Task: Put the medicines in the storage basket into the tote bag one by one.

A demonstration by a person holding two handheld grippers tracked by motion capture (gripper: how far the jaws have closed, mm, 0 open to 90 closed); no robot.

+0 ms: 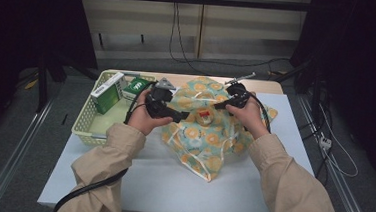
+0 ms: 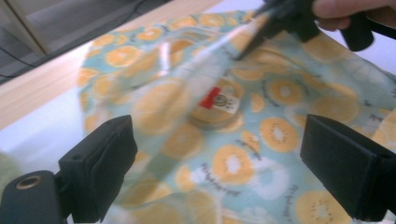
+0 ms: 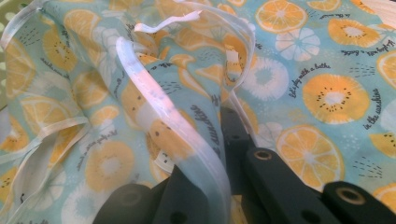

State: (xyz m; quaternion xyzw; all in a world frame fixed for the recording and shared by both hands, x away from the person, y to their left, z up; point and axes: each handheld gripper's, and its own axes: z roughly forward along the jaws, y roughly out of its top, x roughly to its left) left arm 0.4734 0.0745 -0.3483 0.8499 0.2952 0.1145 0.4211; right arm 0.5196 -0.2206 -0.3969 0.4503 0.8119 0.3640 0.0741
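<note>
A crumpled translucent teal plastic bag [image 1: 209, 132] printed with orange citrus slices, white-edged; right gripper [image 3: 219, 186] pinches its rim, left gripper [image 2: 219, 168] gapes empty above it

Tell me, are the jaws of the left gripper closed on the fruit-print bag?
No, in the left gripper view the left gripper has its jaws wide apart, above the fruit-print bag.

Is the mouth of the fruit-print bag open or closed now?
Open. The right gripper pinches the bag rim and lifts it, so the rim curls apart from the other side.
</note>
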